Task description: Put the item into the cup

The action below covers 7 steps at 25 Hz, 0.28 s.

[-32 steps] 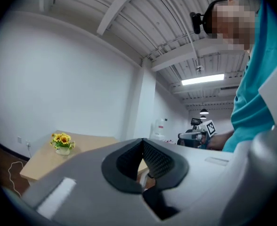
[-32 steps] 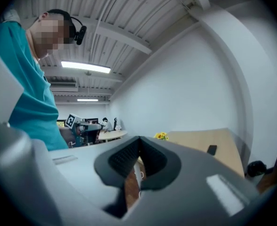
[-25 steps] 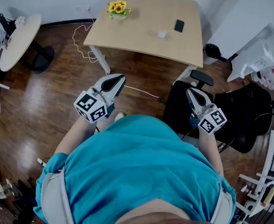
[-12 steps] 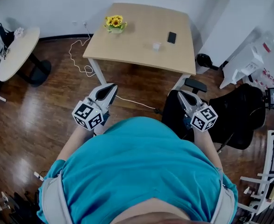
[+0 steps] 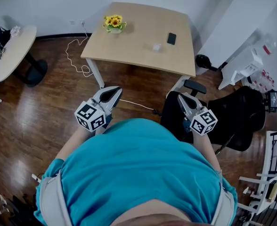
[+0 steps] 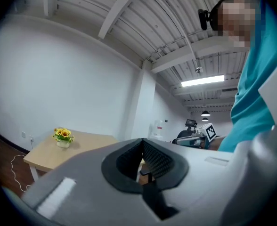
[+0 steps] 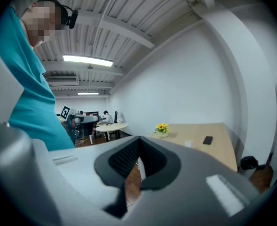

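A light wooden table (image 5: 138,29) stands ahead, out of reach of both grippers. On it are a small white object (image 5: 156,47), too small to tell what it is, a black phone (image 5: 171,38) and a pot of yellow flowers (image 5: 113,23). My left gripper (image 5: 112,94) and right gripper (image 5: 183,99) are held in front of the person's teal shirt, both pointing toward the table. Each is shut with nothing between its jaws. The left gripper view shows the left gripper (image 6: 142,141) shut, and the right gripper view shows the right gripper (image 7: 138,139) shut.
A black office chair (image 5: 232,119) stands just right of my right gripper. A round table (image 5: 11,51) is at the far left, with white furniture (image 5: 244,65) at the right. A white cable (image 5: 77,55) trails over the wooden floor by the table's left leg.
The view has shifted so the whole table shows, a little farther off. Both grippers stay shut in front of the body; the right one has drifted slightly left.
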{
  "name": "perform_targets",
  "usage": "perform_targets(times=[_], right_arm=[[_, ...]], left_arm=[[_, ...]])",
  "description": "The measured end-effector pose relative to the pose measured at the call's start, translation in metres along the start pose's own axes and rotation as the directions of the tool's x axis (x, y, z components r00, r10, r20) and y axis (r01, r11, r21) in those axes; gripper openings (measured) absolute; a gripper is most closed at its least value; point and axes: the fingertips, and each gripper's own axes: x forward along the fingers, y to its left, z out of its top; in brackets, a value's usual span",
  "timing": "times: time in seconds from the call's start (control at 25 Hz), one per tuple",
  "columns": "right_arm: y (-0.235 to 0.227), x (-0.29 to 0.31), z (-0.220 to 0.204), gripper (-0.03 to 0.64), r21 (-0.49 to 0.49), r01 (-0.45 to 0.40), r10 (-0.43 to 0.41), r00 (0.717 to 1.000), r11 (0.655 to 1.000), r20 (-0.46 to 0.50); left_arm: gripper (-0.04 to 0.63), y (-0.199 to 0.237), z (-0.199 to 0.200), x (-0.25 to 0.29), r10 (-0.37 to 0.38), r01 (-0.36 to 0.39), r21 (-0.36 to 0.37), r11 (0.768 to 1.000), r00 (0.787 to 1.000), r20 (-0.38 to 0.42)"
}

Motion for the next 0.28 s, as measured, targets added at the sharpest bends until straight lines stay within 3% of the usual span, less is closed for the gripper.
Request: perform_targets(times=[0.28], right_arm=[[-0.0018,-0.0056,-0.0008,0.000,-0.005,0.006,-0.006,1.000,1.000,-0.003]], left_arm=[[0.003,-0.0024,0.0037,0.0041,-0.009,0.009,0.021,1.000,1.000,0.000]])
